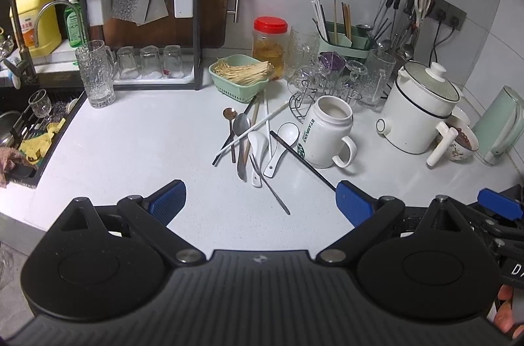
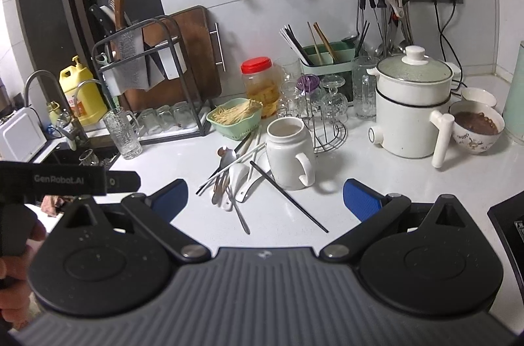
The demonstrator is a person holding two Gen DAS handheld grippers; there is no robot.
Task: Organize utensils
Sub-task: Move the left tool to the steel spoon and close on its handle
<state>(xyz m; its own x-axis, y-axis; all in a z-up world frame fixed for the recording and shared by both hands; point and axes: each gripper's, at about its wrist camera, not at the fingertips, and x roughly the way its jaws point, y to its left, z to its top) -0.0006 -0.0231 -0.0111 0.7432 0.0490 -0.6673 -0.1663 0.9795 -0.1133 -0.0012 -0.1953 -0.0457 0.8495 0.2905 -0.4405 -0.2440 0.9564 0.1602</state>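
Observation:
A loose pile of utensils [image 1: 249,143] lies mid-counter: metal spoons, two white ceramic spoons [image 1: 281,146], white and wooden chopsticks, and a long black chopstick [image 1: 303,161]. The same utensil pile [image 2: 229,175] shows in the right wrist view, with the black chopstick [image 2: 288,197] running toward me. A green utensil holder [image 1: 344,40] with chopsticks stands at the back; the holder [image 2: 327,56] also appears behind the glasses. My left gripper [image 1: 260,198] hovers open just short of the pile, holding nothing. My right gripper [image 2: 265,197] is open too, over the near counter.
A white Starbucks mug [image 1: 327,133] stands right of the pile. Behind are a green basket of sticks [image 1: 237,76], a red-lidded jar [image 1: 270,46], glasses on a wire rack [image 1: 324,77], a white cooker pot [image 1: 419,107] and a knife rack [image 1: 140,18]. The sink [image 1: 29,130] is left.

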